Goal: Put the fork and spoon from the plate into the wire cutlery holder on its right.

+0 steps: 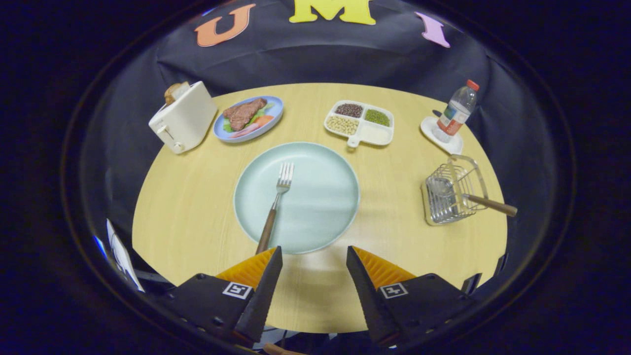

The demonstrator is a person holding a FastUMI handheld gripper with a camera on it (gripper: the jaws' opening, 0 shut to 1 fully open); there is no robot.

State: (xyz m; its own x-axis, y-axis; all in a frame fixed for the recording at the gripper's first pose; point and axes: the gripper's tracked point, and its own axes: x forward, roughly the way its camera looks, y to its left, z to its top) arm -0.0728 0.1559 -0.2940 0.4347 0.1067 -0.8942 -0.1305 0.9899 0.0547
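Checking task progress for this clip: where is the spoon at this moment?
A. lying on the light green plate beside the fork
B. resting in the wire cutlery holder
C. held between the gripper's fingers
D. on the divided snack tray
B: the spoon rests in the wire cutlery holder, handle sticking out, while the fork lies alone on the plate and the gripper is open, holding nothing.

Tongs (314, 256) with ribbed wedge fingers, square coded markers on mounts
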